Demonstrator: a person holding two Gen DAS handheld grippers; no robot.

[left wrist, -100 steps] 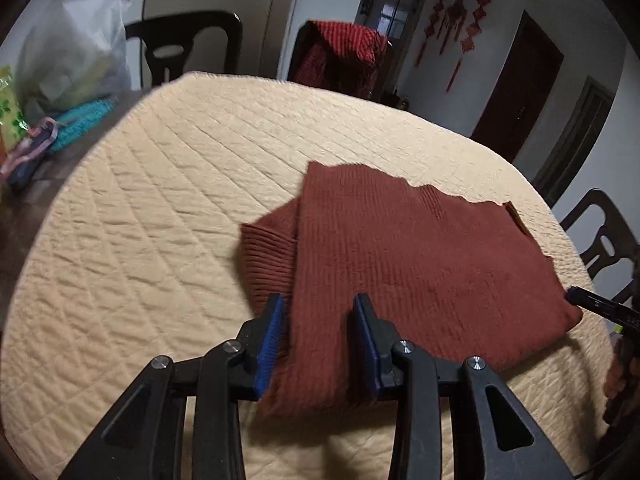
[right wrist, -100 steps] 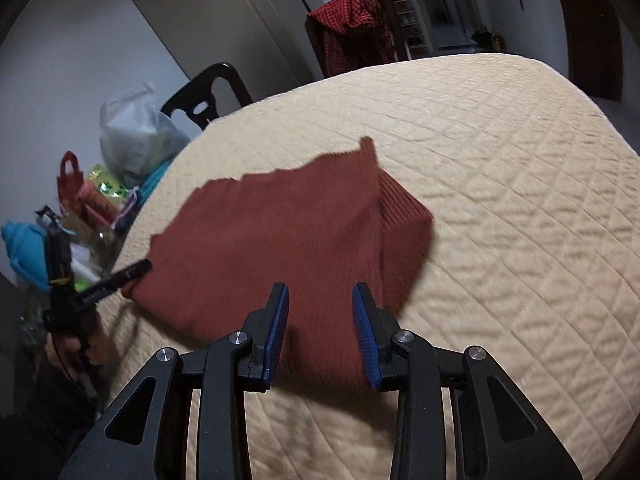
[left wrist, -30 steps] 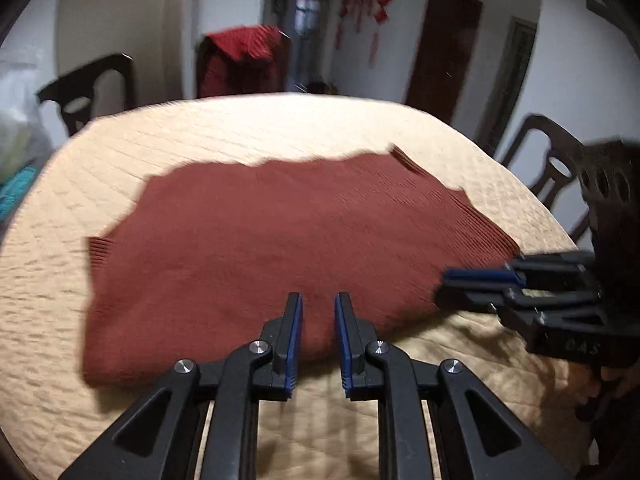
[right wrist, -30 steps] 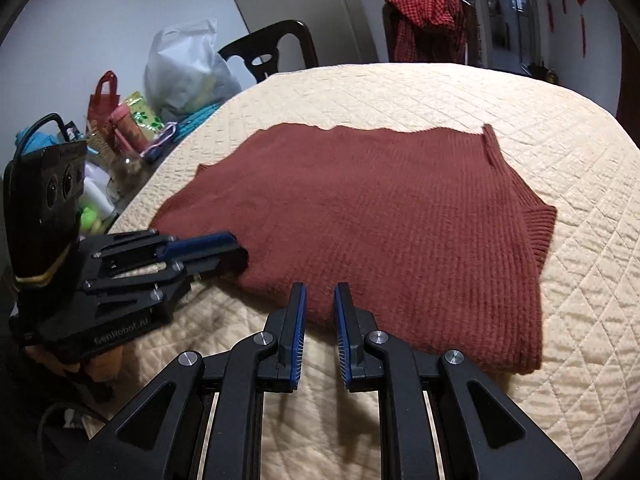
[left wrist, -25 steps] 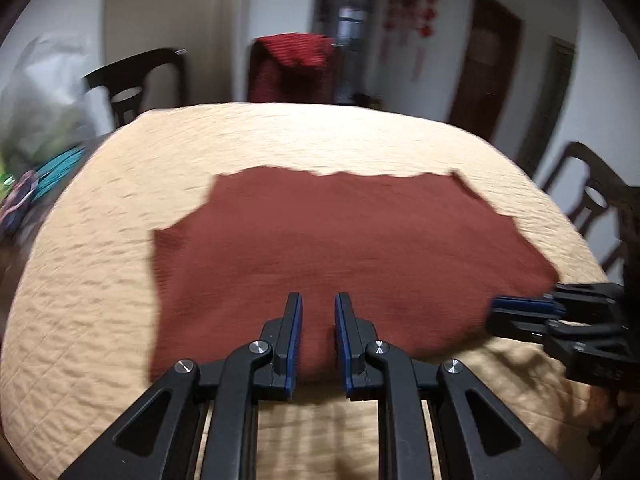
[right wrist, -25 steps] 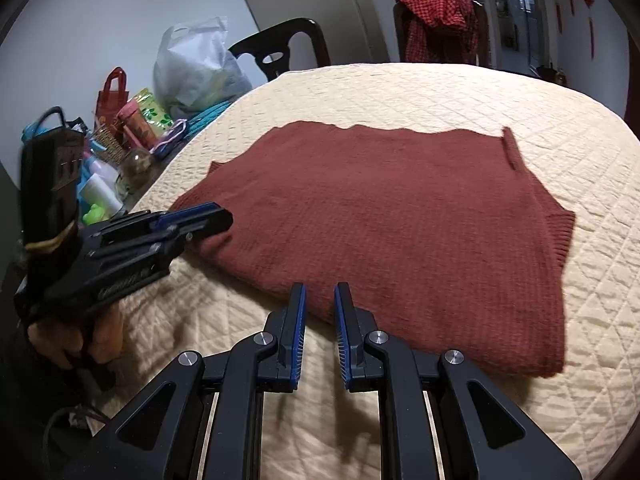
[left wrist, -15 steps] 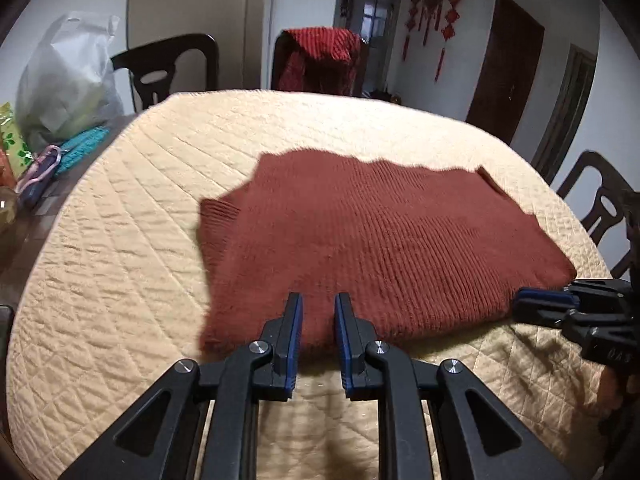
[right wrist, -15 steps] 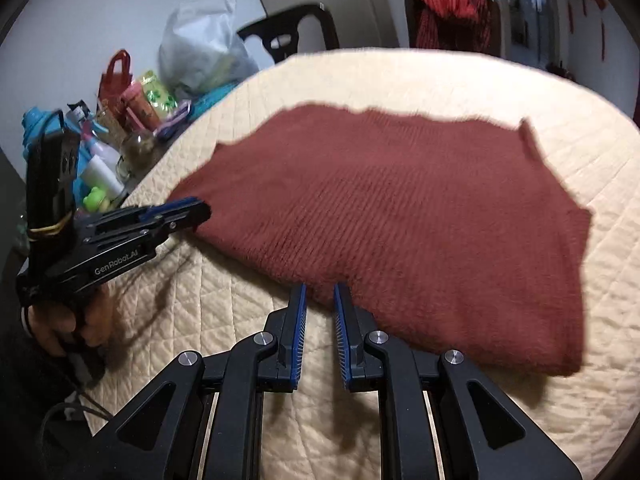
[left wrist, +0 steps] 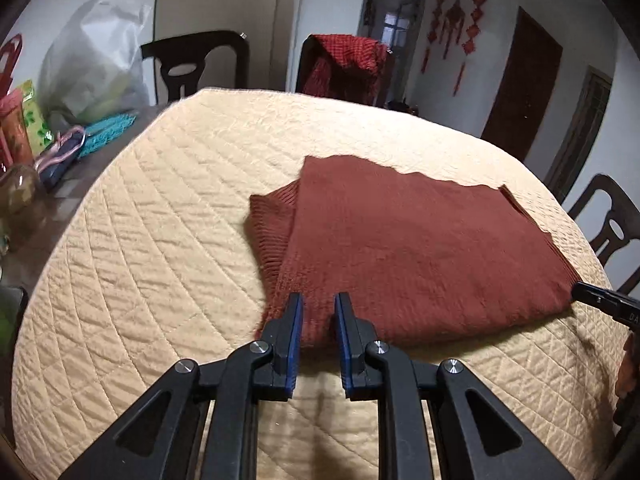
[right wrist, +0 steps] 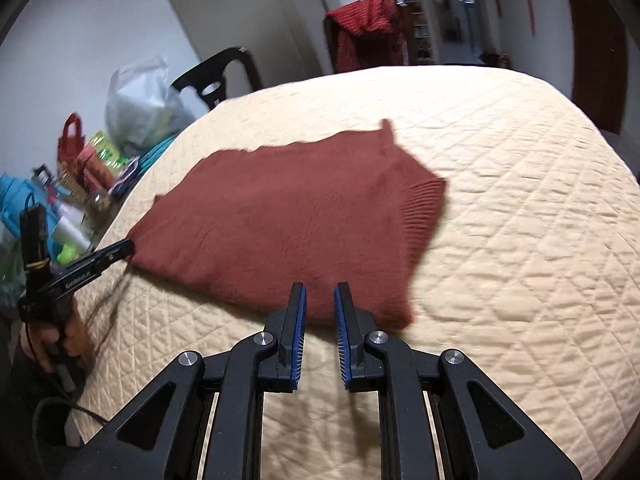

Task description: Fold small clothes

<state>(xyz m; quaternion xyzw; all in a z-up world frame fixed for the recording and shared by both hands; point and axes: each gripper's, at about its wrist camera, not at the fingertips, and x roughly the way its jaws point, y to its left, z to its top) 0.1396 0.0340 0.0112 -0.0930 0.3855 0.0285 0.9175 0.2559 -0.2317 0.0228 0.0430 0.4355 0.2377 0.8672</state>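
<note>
garment: rust-red ribbed knit sweater (left wrist: 420, 248)
state: folded flat, ribbed hem edge sticking out from under one side
place: on the quilted cream cover, toward its near edge

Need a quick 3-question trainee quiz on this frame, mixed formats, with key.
1. True or false: the left tongs hang wide open above the rust-red sweater.
2. What does the sweater lie on? A) bare wood B) a quilted beige cover C) a towel
3. Fill in: beyond the table, a red garment hangs over a ____.

Key:
1. False. They are closed on the sweater's near edge, as are the right tongs.
2. B
3. chair
</note>
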